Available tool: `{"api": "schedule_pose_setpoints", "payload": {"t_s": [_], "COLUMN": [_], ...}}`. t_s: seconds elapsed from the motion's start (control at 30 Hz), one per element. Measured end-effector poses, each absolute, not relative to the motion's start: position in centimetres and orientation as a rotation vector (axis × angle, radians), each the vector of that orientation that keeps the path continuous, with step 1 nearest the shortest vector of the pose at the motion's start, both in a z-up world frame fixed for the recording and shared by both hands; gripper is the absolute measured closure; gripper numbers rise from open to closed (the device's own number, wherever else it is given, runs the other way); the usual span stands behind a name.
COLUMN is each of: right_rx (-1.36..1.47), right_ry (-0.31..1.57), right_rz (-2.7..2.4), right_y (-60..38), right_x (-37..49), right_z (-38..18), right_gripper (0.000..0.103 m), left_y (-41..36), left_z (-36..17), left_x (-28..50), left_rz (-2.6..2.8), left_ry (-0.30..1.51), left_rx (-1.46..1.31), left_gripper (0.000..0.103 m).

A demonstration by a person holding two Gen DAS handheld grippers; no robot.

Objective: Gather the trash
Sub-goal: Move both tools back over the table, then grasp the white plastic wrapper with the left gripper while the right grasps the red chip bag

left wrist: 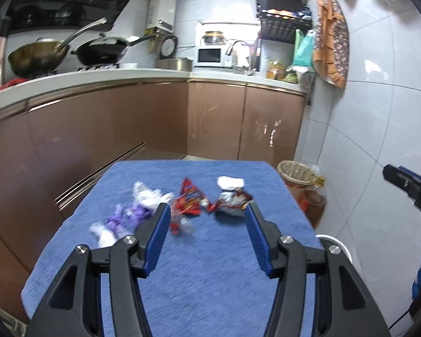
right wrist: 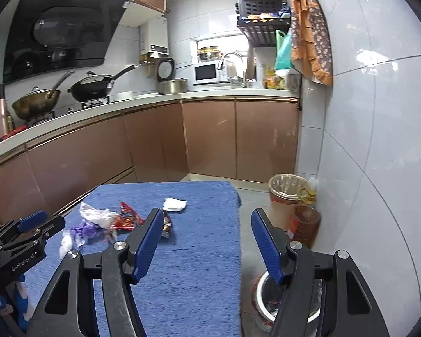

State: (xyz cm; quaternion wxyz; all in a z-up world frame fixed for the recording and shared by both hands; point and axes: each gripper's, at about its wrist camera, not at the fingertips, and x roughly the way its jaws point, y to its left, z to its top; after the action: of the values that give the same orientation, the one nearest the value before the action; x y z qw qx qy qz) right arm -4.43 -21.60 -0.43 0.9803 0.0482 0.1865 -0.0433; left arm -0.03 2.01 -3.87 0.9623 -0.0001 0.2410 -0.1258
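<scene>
Several pieces of trash lie on the blue cloth-covered table (left wrist: 210, 280): a purple wrapper (left wrist: 126, 216), crumpled white plastic (left wrist: 148, 195), a red snack wrapper (left wrist: 188, 199), a dark red wrapper (left wrist: 233, 200) and a white tissue (left wrist: 229, 182). My left gripper (left wrist: 207, 207) hovers open just short of the wrappers, with nothing between its fingers. My right gripper (right wrist: 206, 212) is open and empty over the table's right edge. Below it on the floor stands a white-rimmed bin (right wrist: 259, 289) with trash inside. The dark red wrapper (right wrist: 166, 224) is partly hidden behind its left finger.
A lined basket (right wrist: 287, 193) and an amber bottle (right wrist: 306, 224) stand on the floor against the tiled wall, right of the table. Brown kitchen cabinets (right wrist: 210, 140) with a worktop, woks and a microwave run behind and to the left.
</scene>
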Motion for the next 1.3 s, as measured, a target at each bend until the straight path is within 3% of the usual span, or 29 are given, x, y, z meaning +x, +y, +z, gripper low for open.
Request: {"api": "schedule_pose_setpoints", "payload": {"t_s": [0.5, 0.97, 1.3], "right_rx": [0.093, 0.125, 0.159], "right_ry": [0.473, 0.654, 0.769], "right_rz": [0.010, 0.161, 0.223], "right_y": [-21.5, -20.3, -19.3], "right_x": [0.8, 13.3, 20.9], "right_z": [-3.5, -8.7, -13.6], "right_gripper": [0.040, 0.040, 0.045], "left_y": [14.0, 10.0, 9.0], "left_z": [-9.4, -12.0, -14.8], "left_x": [4.0, 17.9, 22.6], "left_rz": [-0.110, -0.266, -0.295], "left_ry": [0.660, 0.759, 0.829], "left_rx": [-0.122, -0.185, -0.200], "left_gripper": [0.050, 0.051, 0.089]}}
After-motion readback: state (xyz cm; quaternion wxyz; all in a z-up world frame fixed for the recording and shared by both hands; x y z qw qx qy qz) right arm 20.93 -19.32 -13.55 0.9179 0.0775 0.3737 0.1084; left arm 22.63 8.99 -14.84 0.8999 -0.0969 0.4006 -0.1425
